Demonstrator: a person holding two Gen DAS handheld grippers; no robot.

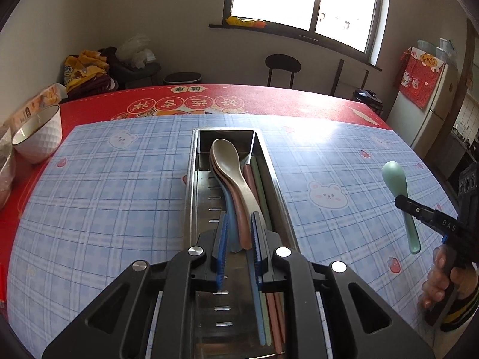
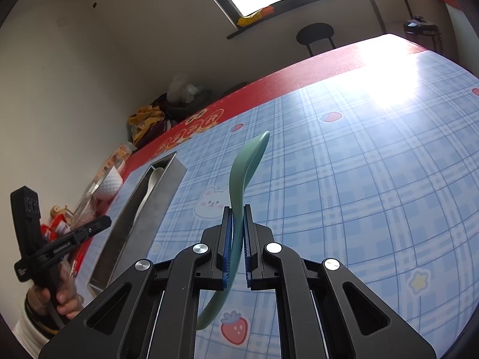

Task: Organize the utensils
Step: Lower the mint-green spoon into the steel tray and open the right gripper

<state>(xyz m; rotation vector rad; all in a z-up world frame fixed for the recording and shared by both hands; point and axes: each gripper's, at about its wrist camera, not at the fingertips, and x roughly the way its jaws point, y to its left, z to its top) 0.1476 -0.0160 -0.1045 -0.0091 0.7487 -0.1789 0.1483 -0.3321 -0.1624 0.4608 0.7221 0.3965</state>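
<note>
So the right gripper (image 2: pixel 238 239) is clamped on the green spoon (image 2: pixel 244 173) around mid-handle; the bowl sticks up toward frame center and the handle tail curls out lower left, all held above the blue plaid mat (image 2: pixel 359 179). The left gripper (image 1: pixel 239 239) sits bottom center, jaws parted, with the stacked spoons (image 1: pixel 230 173) poking between its pads, not pinched. Those lie in the steel tray (image 1: pixel 191 179) mid-frame, colored chopsticks (image 1: pixel 260 185) alongside on the right. A white bowl (image 1: pixel 39 137) sits far left.
</note>
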